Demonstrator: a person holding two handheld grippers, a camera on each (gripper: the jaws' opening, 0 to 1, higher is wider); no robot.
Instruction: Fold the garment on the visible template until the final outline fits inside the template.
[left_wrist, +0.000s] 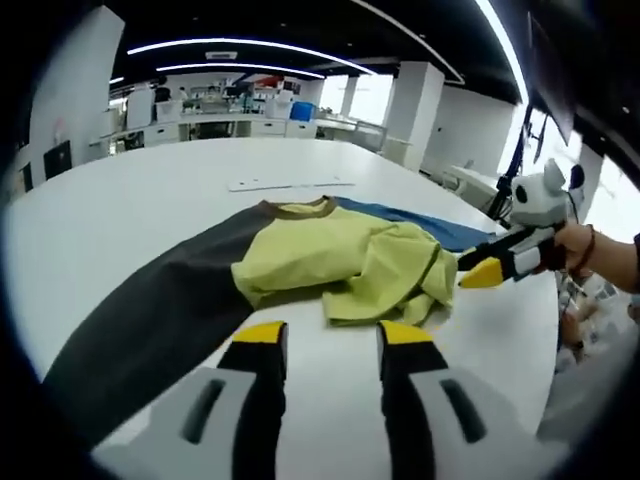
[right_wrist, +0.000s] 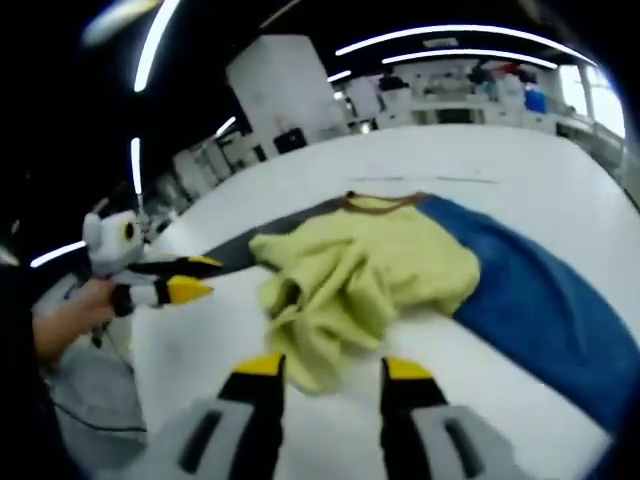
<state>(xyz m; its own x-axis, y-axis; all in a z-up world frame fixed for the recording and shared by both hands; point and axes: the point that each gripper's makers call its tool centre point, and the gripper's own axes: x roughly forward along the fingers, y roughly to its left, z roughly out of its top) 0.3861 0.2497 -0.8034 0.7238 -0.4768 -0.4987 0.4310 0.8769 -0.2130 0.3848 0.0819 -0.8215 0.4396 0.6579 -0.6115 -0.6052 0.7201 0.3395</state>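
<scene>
Two open grippers hover over a crumpled, three-coloured garment on a white table.

The left gripper (left_wrist: 332, 335) has its yellow-tipped jaws spread apart with nothing between them, just short of the near edge of the garment (left_wrist: 345, 262). The right gripper (right_wrist: 335, 367) is likewise open and empty, its tips at the bunched cloth's near edge; in the left gripper view it comes in from the right, held by a hand (left_wrist: 576, 247), and its jaws look parted there too. The garment lies on the table (left_wrist: 130, 205): its yellow-green body is rumpled and folded over itself in a heap, with a brown-trimmed neckline (right_wrist: 382, 202) at the far end. A dark grey sleeve (left_wrist: 150, 320) stretches flat to one side and a blue sleeve (right_wrist: 540, 300) to the other. Beyond the neckline lies a thin pale strip (left_wrist: 290, 184). Whether a template is marked beneath the cloth cannot be made out.
</scene>
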